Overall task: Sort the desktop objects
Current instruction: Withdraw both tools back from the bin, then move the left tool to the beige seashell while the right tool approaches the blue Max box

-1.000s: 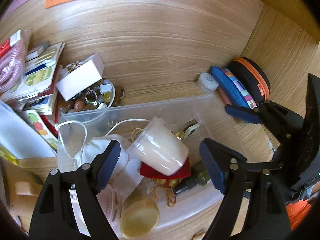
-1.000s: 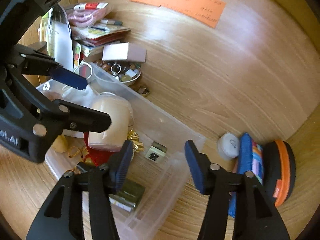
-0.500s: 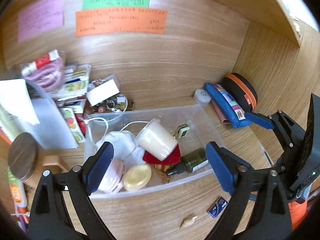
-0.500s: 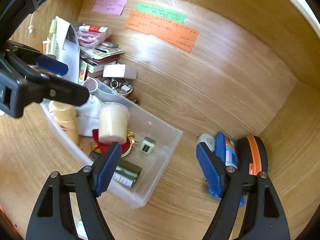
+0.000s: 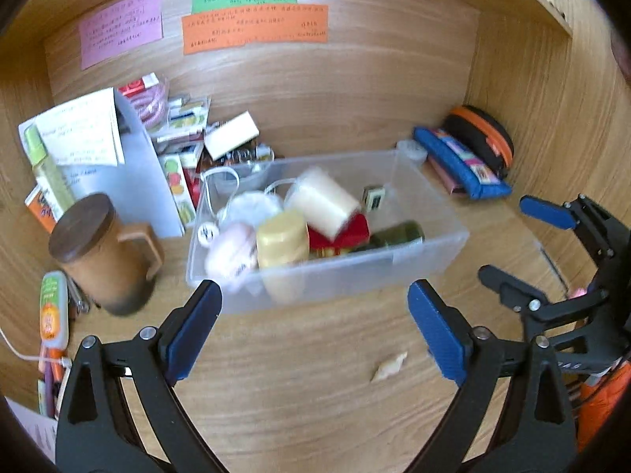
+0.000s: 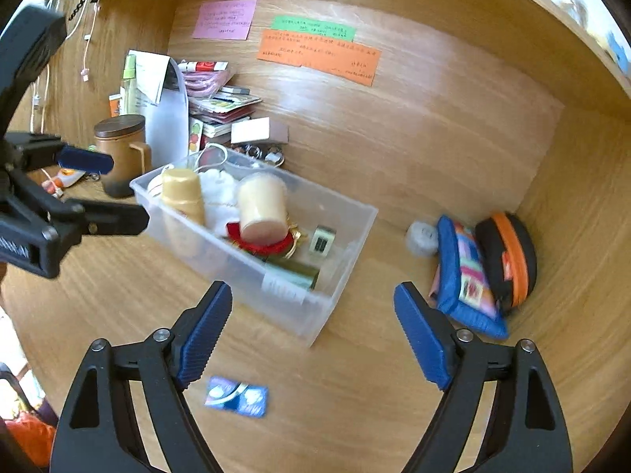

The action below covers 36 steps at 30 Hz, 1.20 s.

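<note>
While both tongs hang above the wooden desk (image 5: 315, 394), the clear plastic bin (image 5: 426, 260) stands in front of them, its walls see-through and its rim a rounded rectangle. Inside it lie a cream cup (image 5: 323, 201) tipped on its side over something red, a yellow jar (image 5: 282, 238), a pink round case (image 5: 230, 246), a dark green bottle (image 5: 398, 232), a white cloth (image 6: 219, 193) and a small cube (image 6: 323, 238).

The left gripper (image 5: 315, 335) has its blue pads spread wide and holds nothing; the bin is just beyond its tips, between the two fingers in the left wrist view. The right gripper (image 6: 311, 333) is also spread wide and empty; the near corner of the bin sits just ahead of its tips, slightly toward its left finger.

A blue card (image 6: 236, 396) lies on the desk beside the left finger of the right gripper. To the right of the bin, apart from it, rest a blue pouch (image 6: 465, 276) and a black and orange case (image 6: 508, 256). A brown lidded mug (image 5: 102, 252) stands left of the bin.
</note>
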Each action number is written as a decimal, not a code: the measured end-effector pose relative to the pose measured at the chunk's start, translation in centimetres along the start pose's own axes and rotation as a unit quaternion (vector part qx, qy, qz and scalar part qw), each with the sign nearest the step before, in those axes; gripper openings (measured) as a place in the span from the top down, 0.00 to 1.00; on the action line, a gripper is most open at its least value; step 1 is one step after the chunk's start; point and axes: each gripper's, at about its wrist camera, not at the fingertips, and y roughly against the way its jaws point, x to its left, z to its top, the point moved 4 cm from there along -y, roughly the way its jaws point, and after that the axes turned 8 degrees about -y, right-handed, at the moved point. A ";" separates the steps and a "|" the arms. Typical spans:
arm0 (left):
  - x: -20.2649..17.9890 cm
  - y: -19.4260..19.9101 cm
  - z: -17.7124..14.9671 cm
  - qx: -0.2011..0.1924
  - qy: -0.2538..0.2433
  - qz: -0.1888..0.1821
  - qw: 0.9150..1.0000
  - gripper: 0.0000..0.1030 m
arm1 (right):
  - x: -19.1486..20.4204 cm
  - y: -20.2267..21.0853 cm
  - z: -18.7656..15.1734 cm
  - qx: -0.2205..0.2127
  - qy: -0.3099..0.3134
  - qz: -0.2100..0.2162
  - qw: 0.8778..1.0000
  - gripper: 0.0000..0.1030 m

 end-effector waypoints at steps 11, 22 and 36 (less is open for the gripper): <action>-2.9 -2.3 -4.3 0.036 -0.024 -0.012 0.999 0.06 | 0.0 0.3 -5.0 0.039 -0.034 0.024 0.998 0.20; -5.9 -4.8 -7.4 0.066 -0.092 -0.042 0.993 0.07 | 0.6 -1.9 -9.4 0.102 -0.063 0.061 0.991 0.20; -6.7 -6.6 -7.1 0.083 -0.104 -0.090 0.987 0.45 | 1.8 -4.4 -9.9 0.123 -0.068 0.085 0.986 0.33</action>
